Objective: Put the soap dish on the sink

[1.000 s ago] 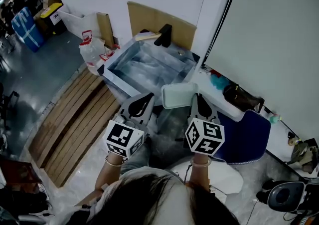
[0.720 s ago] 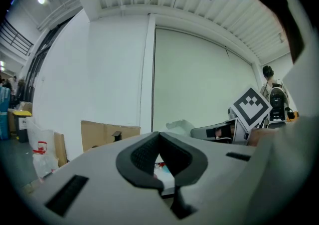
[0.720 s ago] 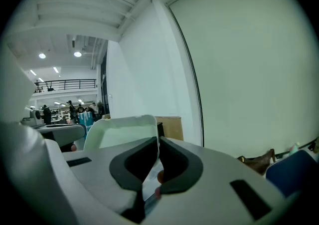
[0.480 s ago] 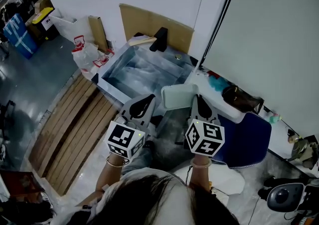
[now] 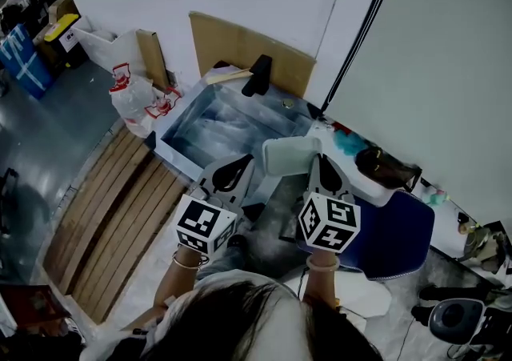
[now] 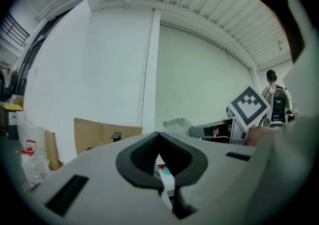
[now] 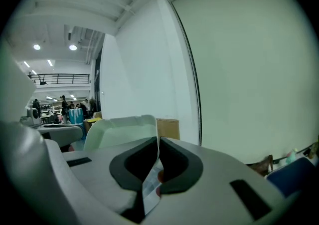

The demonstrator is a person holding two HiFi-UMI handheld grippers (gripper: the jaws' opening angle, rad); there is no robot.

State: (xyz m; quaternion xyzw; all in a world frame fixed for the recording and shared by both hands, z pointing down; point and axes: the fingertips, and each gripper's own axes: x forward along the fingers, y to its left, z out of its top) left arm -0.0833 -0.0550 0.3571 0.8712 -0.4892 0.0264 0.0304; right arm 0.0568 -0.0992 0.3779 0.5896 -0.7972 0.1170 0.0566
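right tool (image 5: 318, 161) pinches soap dish (image 5: 288, 156) edge, long axis crosswise; left tool (image 5: 238, 166) closed, empty.

The left gripper (image 5: 231, 173) points forward with its jaws together and empty. Beside it, the right gripper (image 5: 322, 173) pinches the soap dish (image 5: 288, 156) by its rim.

Grey floor (image 5: 40, 135) with slatted wooden pallet (image 5: 112, 215); white counter (image 5: 373, 186) beside sink (image 5: 178, 154), dark bag (image 5: 388, 167) on it

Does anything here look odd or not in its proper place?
The soap dish hangs in the air, pinched by one rim only in the right gripper, near the front corner of the sink. The basin seems lined with crinkled plastic film. Nothing looks spilled or broken.
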